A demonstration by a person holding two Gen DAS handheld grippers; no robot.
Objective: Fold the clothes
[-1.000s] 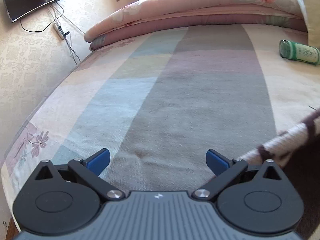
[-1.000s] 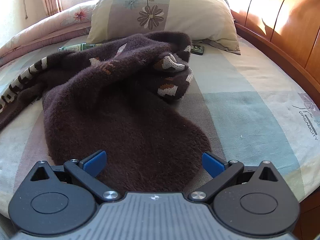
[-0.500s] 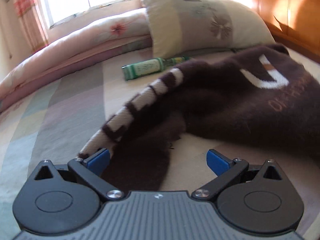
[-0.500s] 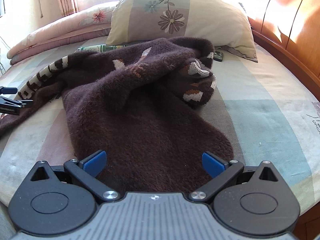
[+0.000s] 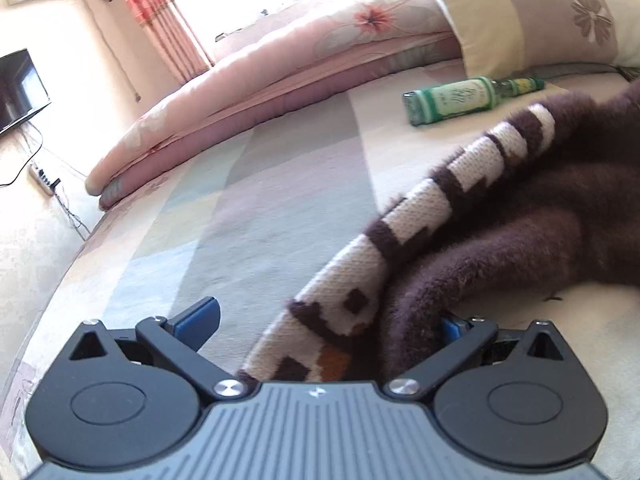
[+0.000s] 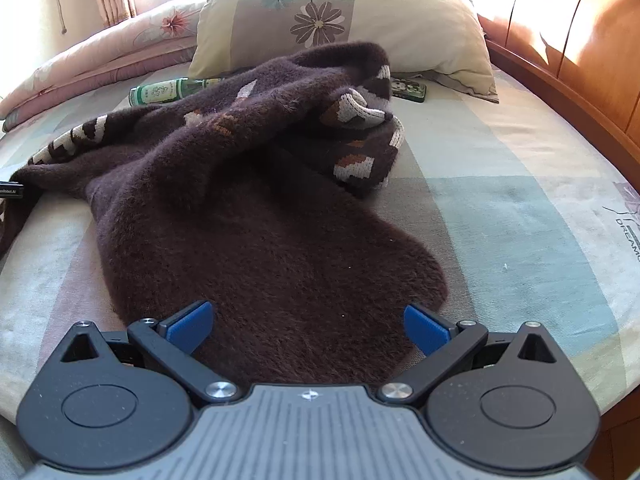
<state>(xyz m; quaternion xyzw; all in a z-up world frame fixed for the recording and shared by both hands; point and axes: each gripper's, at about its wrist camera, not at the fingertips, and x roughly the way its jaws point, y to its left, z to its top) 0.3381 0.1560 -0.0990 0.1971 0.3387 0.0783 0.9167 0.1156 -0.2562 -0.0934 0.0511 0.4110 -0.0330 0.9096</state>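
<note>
Sunlit bedding is making up the work surface: a striped bed sheet (image 6: 500, 208) with a floral pillow (image 6: 340, 12) at the head, a rolled quilt (image 5: 280, 80) along the far edge, and a green bottle (image 5: 460, 98) lying just beside the garment. I am finding the task's thing, a dark brown fuzzy sweater (image 6: 260, 240), lying rumpled across the middle of the bed, its body bunched toward the pillow and one patterned sleeve (image 5: 420, 216) trailing out to my left. My left claw (image 5: 328, 320) is standing wide open with the sleeve's cuff end lying between its blue pads (image 5: 200, 318); it is gripping nothing, and the right-hand pad is mostly buried behind the fabric. My right claw (image 6: 308, 326) is likewise spread wide and empty, hovering over the sweater's near, rounded edge. I am judging the garment as not yet folded, and the step in hand as securing the sleeve. To do it well, I am advising closing on the cuff through both layers, well inside the edge so the plush knit is not slipping out, then drawing it straight and low across the sheet. I am also noting the bottle as a snag hazard if the sleeve is swept toward it.
</note>
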